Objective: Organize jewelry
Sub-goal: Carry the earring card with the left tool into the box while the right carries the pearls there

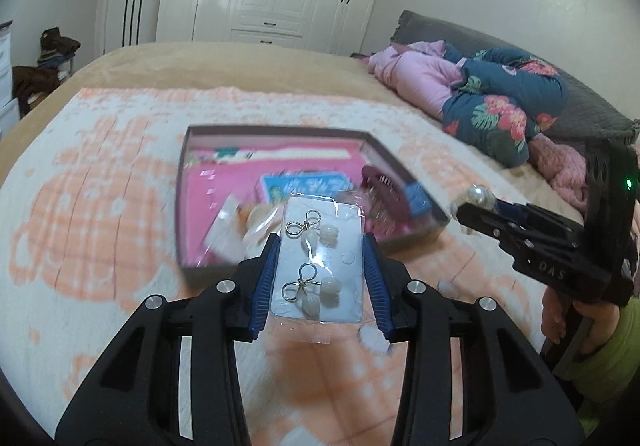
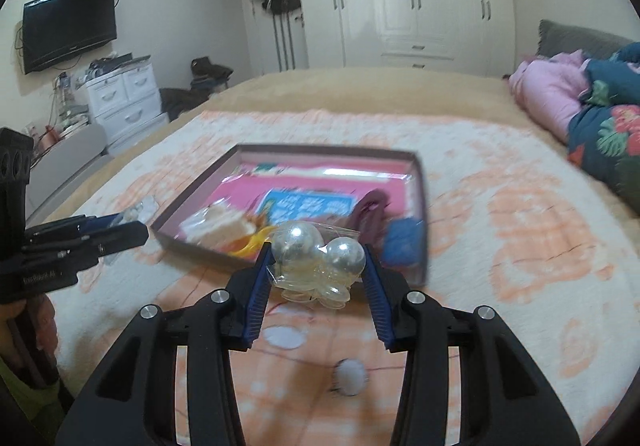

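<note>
My left gripper (image 1: 320, 258) is shut on a clear packet with a white card of two silver bow earrings (image 1: 316, 266), held above the bed before the box. My right gripper (image 2: 318, 258) is shut on a clear bag of big pearl earrings (image 2: 320, 258), also near the box's front edge. The right gripper shows in the left wrist view (image 1: 472, 206), the left gripper in the right wrist view (image 2: 132, 230). The open brown box (image 1: 192, 266) with pink lining holds a blue card (image 1: 304, 186), a maroon comb (image 1: 384, 194) and other small items.
The box (image 2: 420, 206) sits on a peach-and-white blanket (image 2: 520, 246) on a bed. A small white round item (image 2: 350, 376) lies on the blanket near me. Folded pink and floral bedding (image 1: 480, 94) lies at the right. Wardrobes stand behind.
</note>
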A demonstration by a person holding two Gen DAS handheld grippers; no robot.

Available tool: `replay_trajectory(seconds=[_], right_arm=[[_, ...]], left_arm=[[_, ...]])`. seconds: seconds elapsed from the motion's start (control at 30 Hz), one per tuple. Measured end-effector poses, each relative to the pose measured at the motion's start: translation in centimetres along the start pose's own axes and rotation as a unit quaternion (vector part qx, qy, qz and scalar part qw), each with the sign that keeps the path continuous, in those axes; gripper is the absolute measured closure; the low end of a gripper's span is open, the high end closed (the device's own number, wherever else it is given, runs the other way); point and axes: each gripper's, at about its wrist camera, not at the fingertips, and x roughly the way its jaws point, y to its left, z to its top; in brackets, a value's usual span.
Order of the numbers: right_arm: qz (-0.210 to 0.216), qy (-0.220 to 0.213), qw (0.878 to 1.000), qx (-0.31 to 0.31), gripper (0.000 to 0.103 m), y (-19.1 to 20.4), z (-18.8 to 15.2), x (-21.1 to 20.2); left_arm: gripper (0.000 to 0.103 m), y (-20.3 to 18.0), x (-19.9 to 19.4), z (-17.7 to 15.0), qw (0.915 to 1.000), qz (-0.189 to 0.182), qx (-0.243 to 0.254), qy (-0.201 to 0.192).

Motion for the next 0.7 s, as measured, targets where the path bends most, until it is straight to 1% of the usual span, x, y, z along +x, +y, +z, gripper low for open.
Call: replay_trajectory(seconds=[0.17,0.37,0.7], right_arm=[[-0.017,-0.018,1.0,0.007,0.061,-1.4,0.8,-0.4],[-0.029,-0.034,0.999,0.011,0.061,-2.6,1.7,-0.4],[-0.044,-0.033,0.998,0.01,0.061,-3.4,2.3,1.3]], left_arm=[[0.07,-0.7,1.4,1.8,1.0,-0.004,0.001,-0.009],[0.07,-1.3,3.0,3.1,0.9999,-0.004,0.003,-0.01],[0.07,-1.2,7.2,4.4,1.0,-0.001,0.0,0.006]])
